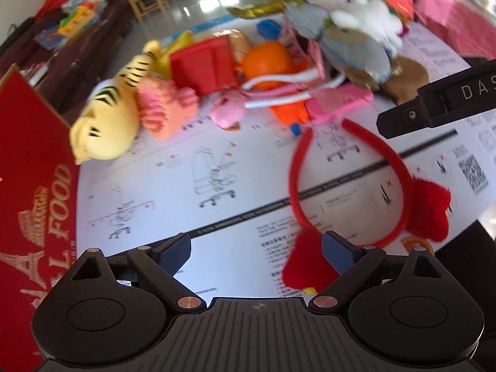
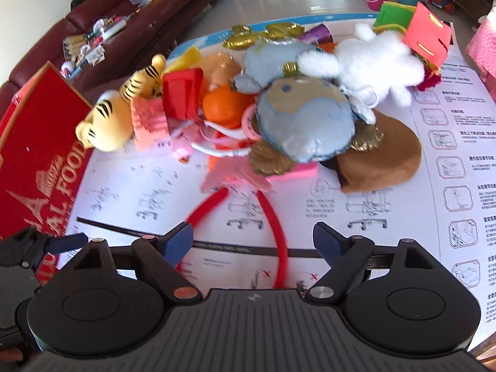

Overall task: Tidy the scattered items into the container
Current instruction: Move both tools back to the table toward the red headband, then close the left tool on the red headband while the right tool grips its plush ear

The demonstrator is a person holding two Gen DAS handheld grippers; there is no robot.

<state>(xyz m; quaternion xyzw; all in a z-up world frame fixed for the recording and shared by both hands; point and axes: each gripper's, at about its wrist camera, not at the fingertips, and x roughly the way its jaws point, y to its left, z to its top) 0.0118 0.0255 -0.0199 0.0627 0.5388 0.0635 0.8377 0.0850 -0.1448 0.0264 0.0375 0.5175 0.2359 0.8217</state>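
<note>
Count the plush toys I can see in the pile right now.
3: striped tiger at the pile's left, grey-blue plush in the middle, white fluffy one at the back right. More may be buried underneath.

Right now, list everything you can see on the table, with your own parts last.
tiger toy: one, yellow with black stripes, left of the pile, beside the box
box: one, red with gold print, far left
headband: one, red with fuzzy hearts, nearest the grippers
white plush: one, top right of the pile
grey-blue plush: one, pile centre
orange ball: one, mid-pile
brown cushion: one, right of the pile
paper sheet: one, white, printed, under everything
left gripper: open, empty
right gripper: open, above the headband
</note>
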